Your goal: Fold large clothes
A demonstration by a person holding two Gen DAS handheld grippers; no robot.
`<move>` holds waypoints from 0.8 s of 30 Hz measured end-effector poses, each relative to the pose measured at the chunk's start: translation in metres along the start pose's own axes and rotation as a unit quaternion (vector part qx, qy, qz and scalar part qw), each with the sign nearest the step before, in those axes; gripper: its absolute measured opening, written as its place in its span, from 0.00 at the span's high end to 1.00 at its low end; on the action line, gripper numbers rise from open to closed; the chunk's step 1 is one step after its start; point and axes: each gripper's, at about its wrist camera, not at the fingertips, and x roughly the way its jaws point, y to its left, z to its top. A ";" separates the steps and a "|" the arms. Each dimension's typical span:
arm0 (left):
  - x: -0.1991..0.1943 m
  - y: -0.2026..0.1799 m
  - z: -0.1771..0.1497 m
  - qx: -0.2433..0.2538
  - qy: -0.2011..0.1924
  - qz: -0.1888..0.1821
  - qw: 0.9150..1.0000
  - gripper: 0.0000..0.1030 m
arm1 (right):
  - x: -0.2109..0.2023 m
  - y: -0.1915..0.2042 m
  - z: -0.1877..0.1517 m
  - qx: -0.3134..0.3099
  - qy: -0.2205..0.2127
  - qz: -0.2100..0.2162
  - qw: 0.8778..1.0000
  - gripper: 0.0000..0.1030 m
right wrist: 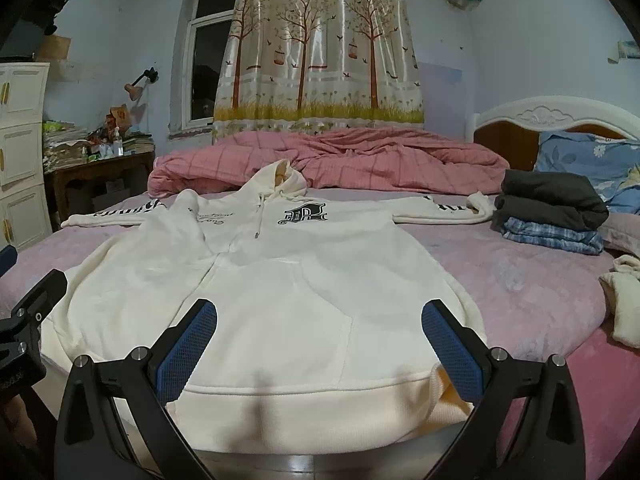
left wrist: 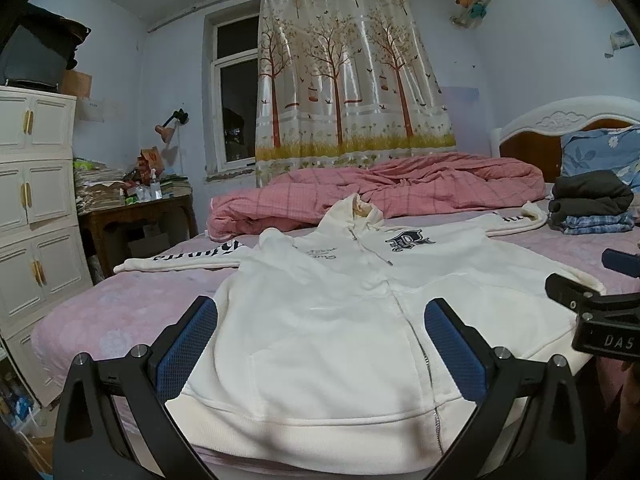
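Two grippers hover at the near edge of the bed [right wrist: 520,280], both with jaws spread wide and holding nothing. A white zip hoodie [left wrist: 340,320] lies flat on the pink sheet, front up, hood toward the far side, sleeves stretched out left and right. The left gripper [left wrist: 320,340] frames the hem's left half, around the zipper; the right gripper [right wrist: 320,340] frames the hem's right half. Folded dark and plaid clothes [right wrist: 552,212] sit far right, near a blue pillow [right wrist: 592,164].
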 end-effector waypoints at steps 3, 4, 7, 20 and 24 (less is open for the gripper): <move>-0.001 0.001 0.000 -0.005 -0.001 -0.007 1.000 0.00 | 0.000 0.001 -0.001 0.001 -0.003 0.002 1.000 0.00; -0.001 0.001 0.000 -0.006 -0.001 -0.008 1.000 0.00 | 0.000 0.001 0.000 -0.001 -0.002 0.001 1.000 0.00; -0.002 0.001 0.000 -0.006 -0.003 -0.006 1.000 0.00 | 0.000 0.000 -0.001 -0.001 0.002 0.001 1.000 0.00; -0.005 0.003 0.002 -0.004 -0.012 0.000 1.000 0.00 | -0.001 -0.004 -0.001 0.000 0.000 -0.003 1.000 0.00; -0.008 0.004 0.002 -0.012 -0.020 -0.010 1.000 0.00 | -0.002 -0.006 -0.001 0.002 -0.009 -0.006 1.000 0.00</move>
